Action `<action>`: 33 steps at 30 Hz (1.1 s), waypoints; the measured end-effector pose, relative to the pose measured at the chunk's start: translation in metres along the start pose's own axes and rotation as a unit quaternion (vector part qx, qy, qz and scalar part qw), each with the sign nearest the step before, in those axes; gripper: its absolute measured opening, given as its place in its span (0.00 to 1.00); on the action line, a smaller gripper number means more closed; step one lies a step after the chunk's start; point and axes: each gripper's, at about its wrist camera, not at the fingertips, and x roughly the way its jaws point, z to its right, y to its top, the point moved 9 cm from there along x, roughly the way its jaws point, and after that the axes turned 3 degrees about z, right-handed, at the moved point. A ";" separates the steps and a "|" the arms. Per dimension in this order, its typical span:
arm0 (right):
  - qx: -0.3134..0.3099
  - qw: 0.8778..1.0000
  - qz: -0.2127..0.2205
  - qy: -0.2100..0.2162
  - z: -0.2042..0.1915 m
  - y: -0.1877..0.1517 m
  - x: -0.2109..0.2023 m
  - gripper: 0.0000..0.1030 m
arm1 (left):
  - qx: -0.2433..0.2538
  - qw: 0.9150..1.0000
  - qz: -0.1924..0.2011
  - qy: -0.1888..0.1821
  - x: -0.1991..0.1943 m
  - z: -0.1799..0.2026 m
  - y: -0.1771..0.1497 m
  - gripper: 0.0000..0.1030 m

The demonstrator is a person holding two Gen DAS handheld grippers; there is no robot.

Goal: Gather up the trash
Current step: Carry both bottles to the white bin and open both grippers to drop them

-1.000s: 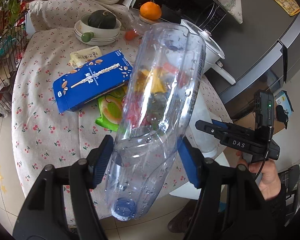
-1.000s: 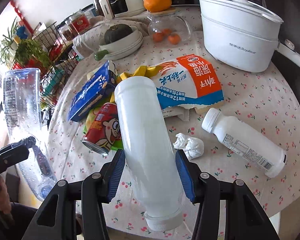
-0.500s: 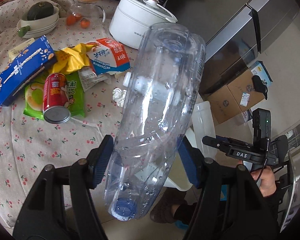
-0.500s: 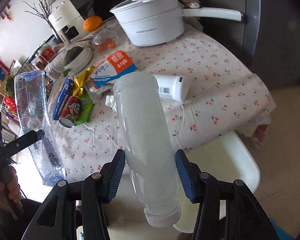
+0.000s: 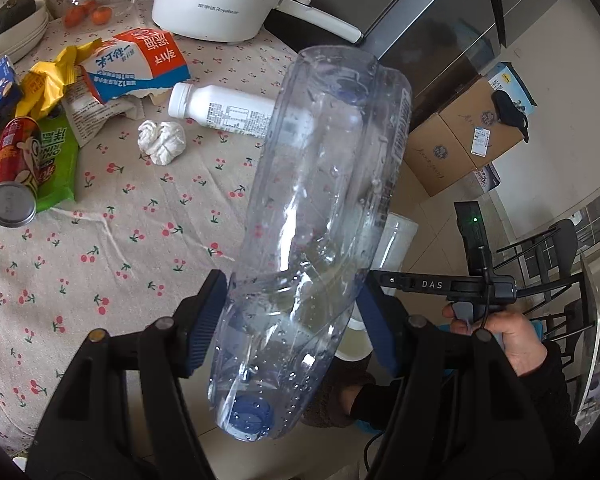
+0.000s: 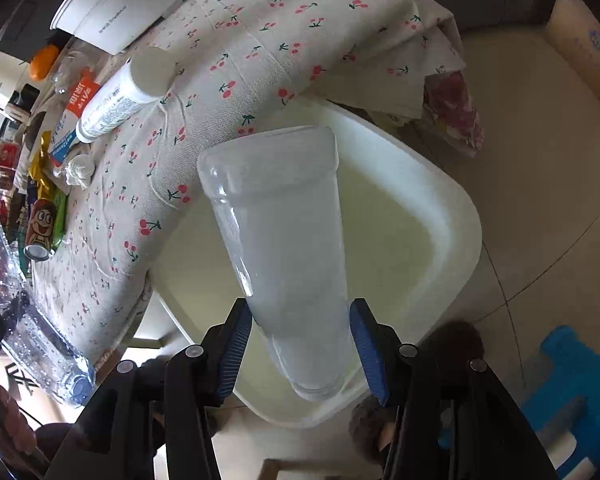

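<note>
Two bottles have swung off the tabletop (image 5: 100, 264) since a second ago. Left claw (image 5: 292, 320) keeps its pads clamped on the clear water bottle (image 5: 320, 208), blue cap toward the camera, now beside the table's edge. Right claw (image 6: 298, 344) still grips the frosted white bottle (image 6: 288, 240), now over the white bin (image 6: 452, 216) instead of the cloth. Readable: "Royalstar" on the white pot (image 5: 216, 4); "DAS" on the right claw's body.

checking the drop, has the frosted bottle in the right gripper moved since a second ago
Yes. The frosted bottle, held in the right gripper, has gone from above the table to above the white bin beside it.
</note>
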 end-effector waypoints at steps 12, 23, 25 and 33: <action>0.014 0.998 0.054 -0.016 0.010 0.019 -0.048 0.76 | 0.035 0.999 0.020 -0.034 0.040 0.050 0.013 0.65; 0.032 0.990 0.130 -0.043 0.046 0.033 -0.104 0.80 | 0.080 0.996 0.005 -0.043 0.092 0.080 0.016 0.66; 0.038 0.990 0.130 -0.043 0.053 0.032 -0.106 0.80 | 0.091 0.995 -0.008 -0.040 0.098 0.080 0.011 0.66; 0.033 0.990 0.134 -0.034 0.051 0.033 -0.112 0.81 | 0.102 0.995 -0.014 -0.019 0.085 0.075 0.009 0.78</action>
